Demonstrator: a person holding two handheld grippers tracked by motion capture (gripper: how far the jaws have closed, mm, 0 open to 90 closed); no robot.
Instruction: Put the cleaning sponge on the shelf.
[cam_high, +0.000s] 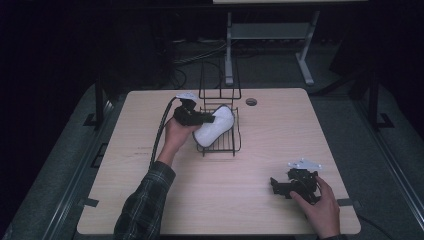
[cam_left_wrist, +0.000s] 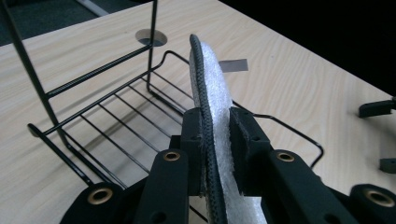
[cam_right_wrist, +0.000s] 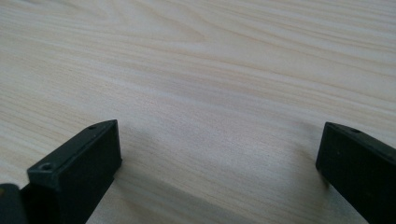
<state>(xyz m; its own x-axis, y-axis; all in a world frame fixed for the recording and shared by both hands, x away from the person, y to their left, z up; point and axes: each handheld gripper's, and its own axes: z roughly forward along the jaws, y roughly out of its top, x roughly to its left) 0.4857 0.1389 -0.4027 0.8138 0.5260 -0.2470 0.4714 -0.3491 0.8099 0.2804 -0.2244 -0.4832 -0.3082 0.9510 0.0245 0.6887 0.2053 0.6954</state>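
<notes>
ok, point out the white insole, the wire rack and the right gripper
white insole (cam_left_wrist: 215, 100), left gripper view, its white face.
wire rack (cam_high: 220, 150), high view, front rim.
right gripper (cam_high: 276, 187), high view, between its tips.

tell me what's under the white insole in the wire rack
Black wire rack bars and pale wooden table lie below the white foam insole; its near end is hidden between the left hand-held gripper jaws.

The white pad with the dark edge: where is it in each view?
High view: white pad left of centre, over the wire rack.
Left gripper view: pad at centre, clamped edge-up.
Right gripper view: bare table between open jaws.
Shared landmark: the rack.
</notes>
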